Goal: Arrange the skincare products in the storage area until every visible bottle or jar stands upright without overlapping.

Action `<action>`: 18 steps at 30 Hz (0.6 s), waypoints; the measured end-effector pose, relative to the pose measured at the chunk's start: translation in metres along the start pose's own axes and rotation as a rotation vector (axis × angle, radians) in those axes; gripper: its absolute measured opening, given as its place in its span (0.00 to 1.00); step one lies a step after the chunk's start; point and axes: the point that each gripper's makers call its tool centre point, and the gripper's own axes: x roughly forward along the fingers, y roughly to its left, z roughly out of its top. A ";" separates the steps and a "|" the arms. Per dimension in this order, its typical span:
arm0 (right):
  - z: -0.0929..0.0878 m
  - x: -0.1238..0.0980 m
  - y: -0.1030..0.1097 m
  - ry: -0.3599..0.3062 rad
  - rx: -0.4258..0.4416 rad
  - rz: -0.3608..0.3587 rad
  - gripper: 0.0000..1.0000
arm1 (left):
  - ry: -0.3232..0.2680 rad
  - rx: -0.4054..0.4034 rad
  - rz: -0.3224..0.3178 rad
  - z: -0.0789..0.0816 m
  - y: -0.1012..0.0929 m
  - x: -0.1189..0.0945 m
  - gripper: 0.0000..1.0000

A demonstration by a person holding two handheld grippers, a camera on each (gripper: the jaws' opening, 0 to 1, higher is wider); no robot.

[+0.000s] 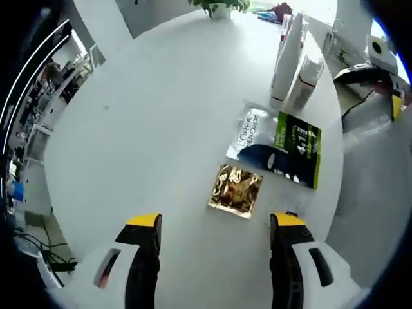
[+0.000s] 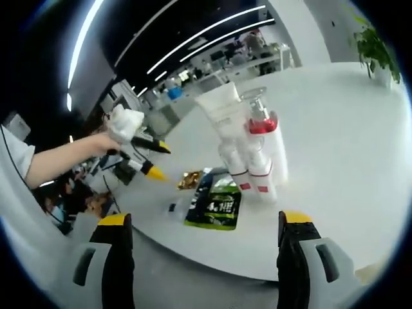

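The left gripper (image 1: 215,241) is held wide open, empty, just short of a gold foil sachet (image 1: 235,190) at twelve o'clock, presumably targeted. The right gripper (image 2: 201,241), likewise open, is aimed at the upright tubes (image 2: 248,151), the green sachet (image 2: 215,203) lying flat at eleven.

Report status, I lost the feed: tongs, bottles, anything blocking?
Left tongs open, right tongs open, both empty. Tubes standing upright on table. Sachets flat beside them; nothing blocking.
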 end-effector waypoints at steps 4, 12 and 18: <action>-0.001 0.000 0.000 0.004 -0.019 -0.011 0.96 | -0.088 -0.120 0.016 -0.011 0.001 -0.017 0.76; -0.001 -0.003 -0.006 0.002 -0.024 -0.051 1.00 | -0.318 -0.284 0.067 -0.010 -0.026 -0.059 0.92; 0.007 -0.007 -0.002 -0.016 -0.013 -0.049 1.00 | -0.388 -0.385 0.091 -0.030 -0.055 -0.082 0.99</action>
